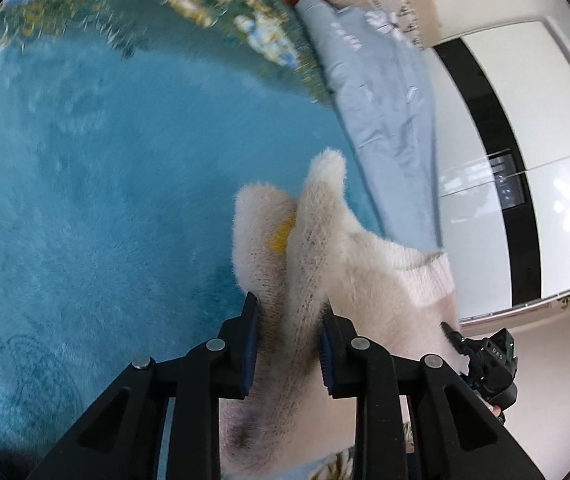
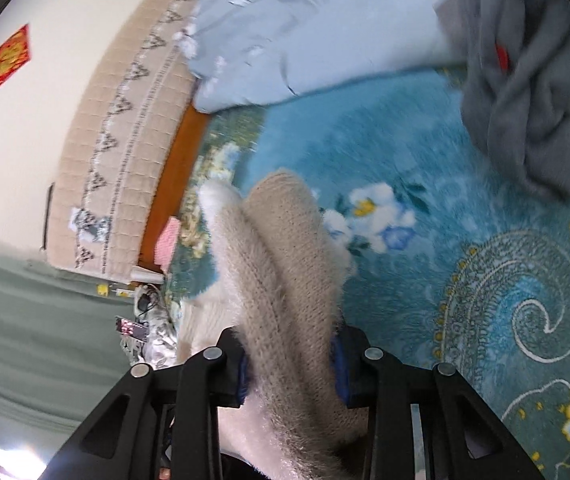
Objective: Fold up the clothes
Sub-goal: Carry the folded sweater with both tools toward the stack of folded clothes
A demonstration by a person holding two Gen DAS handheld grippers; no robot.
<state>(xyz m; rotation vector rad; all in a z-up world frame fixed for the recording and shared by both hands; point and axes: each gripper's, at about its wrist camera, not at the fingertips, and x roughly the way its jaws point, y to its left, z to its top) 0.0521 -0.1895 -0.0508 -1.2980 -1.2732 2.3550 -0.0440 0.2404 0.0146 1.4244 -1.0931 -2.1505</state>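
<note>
The cream knit sweater [image 1: 309,248] is the garment in hand, gathered into thick folds that rise straight ahead of both tools. In the left wrist view the left gripper [image 1: 287,344] is closed narrowly on a bunched ridge of the fuzzy knit, the blue pads pressing it from both sides; a small yellow patch shows in the fold just beyond. To the right in that view the ribbed hem trails toward the right gripper [image 1: 481,356], seen as a dark shape at the far end of the cloth. In its own view the right gripper [image 2: 291,364] likewise pinches a doubled fold of the sweater [image 2: 281,248], jaws drawn in tight on it.

So the garment stretches between the two hands, its long axis running side to side from one grip to the other, and neither hand looks nearer than the other to the cloth. My judgement is that the coming move depends on keeping that span taut and level before laying it down.

Below lies a plush teal blanket [image 1: 97,184] with pale flowers and swirl patterns. Further off, a light blue quilt [image 2: 309,28] lies along the far edge, and a grey garment [image 2: 533,92] is heaped at the far right. Beyond are a beige patterned headboard [image 2: 125,140], a cream wall, and white wardrobe doors [image 1: 525,184].
</note>
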